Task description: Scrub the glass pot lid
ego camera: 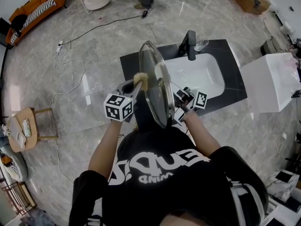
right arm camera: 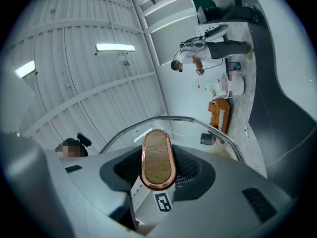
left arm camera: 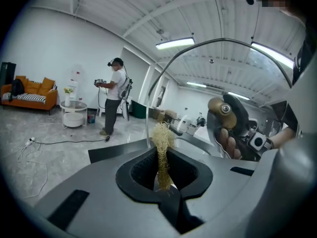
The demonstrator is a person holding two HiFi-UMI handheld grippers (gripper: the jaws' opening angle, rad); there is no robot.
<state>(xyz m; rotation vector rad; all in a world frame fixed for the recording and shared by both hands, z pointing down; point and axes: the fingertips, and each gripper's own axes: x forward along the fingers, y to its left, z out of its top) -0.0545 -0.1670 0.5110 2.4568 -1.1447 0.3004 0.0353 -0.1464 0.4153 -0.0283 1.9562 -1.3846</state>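
I hold the glass pot lid upright and edge-on above the sink. My right gripper is shut on the lid's handle, an oval knob with a wood top and copper rim. The lid's metal rim arcs behind the knob. My left gripper is shut on a straw-coloured fibre scrubber, which touches the lid's left face. In the left gripper view the scrubber stands up out of my left gripper against the glass lid. The knob shows through the glass.
Below lie a white sink basin, a black counter and a black faucet. A white cabinet stands at the right and a wooden stool at the left. Cables trail over the floor. Another person stands far back.
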